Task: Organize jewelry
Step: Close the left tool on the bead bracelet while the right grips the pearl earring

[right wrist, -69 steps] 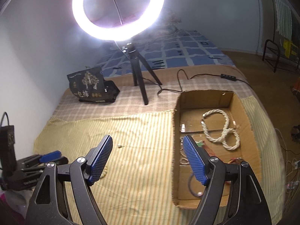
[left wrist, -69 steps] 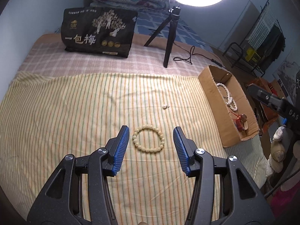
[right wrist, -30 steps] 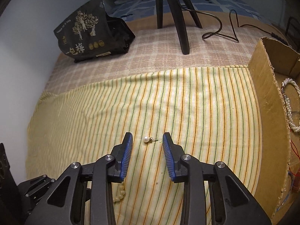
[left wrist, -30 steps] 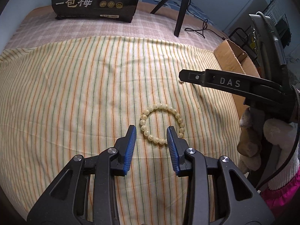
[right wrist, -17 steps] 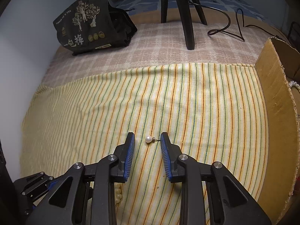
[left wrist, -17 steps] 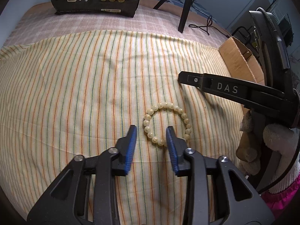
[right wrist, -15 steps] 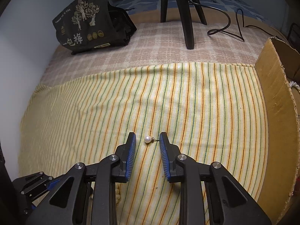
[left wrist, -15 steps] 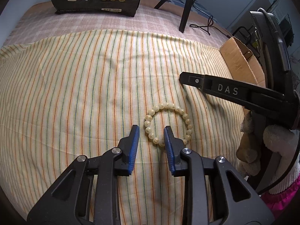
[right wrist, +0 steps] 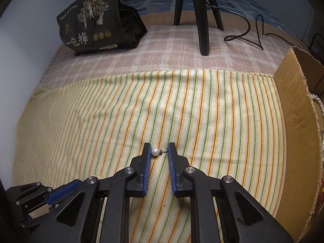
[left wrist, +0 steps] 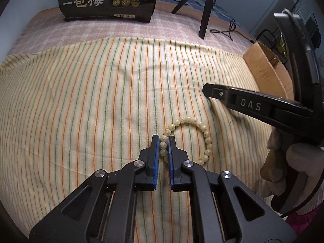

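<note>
Left gripper: I am clamping its fingers on the pale cream beaded bracelet, lying on the yellow striped cloth.

Right gripper: I am closing its fingers around the small white pearl earring; brown cardboard box at three o'clock.

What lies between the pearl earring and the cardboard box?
In the right wrist view, only bare striped cloth lies between the pearl earring and the cardboard box, apart from one blue pad of the right tool, whose jaws are closing around the earring.
</note>
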Demonstrator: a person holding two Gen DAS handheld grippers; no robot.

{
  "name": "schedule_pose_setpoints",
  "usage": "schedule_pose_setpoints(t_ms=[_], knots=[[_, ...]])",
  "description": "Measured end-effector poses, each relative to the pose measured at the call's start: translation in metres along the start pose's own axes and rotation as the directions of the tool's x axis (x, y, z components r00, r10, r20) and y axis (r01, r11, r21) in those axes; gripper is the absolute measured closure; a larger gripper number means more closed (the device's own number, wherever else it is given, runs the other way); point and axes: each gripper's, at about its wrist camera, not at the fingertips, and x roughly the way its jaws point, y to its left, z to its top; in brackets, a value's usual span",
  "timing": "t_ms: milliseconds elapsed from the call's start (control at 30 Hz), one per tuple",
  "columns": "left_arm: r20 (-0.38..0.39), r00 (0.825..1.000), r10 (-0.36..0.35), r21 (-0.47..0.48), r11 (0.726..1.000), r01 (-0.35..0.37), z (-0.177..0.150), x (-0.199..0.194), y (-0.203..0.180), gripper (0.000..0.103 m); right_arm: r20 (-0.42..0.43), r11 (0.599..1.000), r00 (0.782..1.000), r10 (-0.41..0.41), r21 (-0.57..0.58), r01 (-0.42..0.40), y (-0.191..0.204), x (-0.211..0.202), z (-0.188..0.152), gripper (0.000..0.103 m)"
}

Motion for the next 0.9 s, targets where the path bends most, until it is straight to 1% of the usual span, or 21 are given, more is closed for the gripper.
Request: schedule_pose_setpoints(t_ms=[167, 267, 400, 500, 700, 900], knots=[[0.035, 0.999, -0.023, -0.013, 1.0, 0.023, 0.004, -0.015, 0.002, 0.098, 0.004, 0.996, 0.998, 0.058, 0.062, -0.058, -0.009, -0.004, 0.001, 0.088], [0.048, 0.998, -0.036, -0.017, 0.999, 0.037, 0.006, -0.019, 0.001, 0.098, 0.015, 0.996, 0.998, 0.059, 0.064, -0.06, -0.009, -0.01, 0.0, 0.088], [0.044, 0.998, -0.047, -0.031, 0.998, 0.049, 0.005, -0.019, 0.002, 0.098, 0.031, 0.996, 0.998, 0.063, 0.059, -0.065, -0.006, -0.017, 0.0, 0.088], [0.051, 0.996, -0.077, -0.055, 0.995, 0.08, 0.01, -0.027, 0.005, 0.098, 0.04, 0.996, 0.996, 0.076, 0.053, -0.078, -0.004, -0.022, 0.0, 0.088], [0.092, 0.99, -0.108, -0.068, 0.991, 0.115, 0.022, -0.049, 0.006, 0.098, 0.054, 0.991, 0.993, 0.107, 0.07, -0.111, -0.006, -0.031, 0.0, 0.089], [0.124, 0.984, -0.127, -0.059, 0.989, 0.135, 0.026, -0.067, 0.0, 0.098, 0.075, 0.993, 0.993, 0.097, 0.057, -0.101, -0.004, -0.044, 0.0, 0.088]])
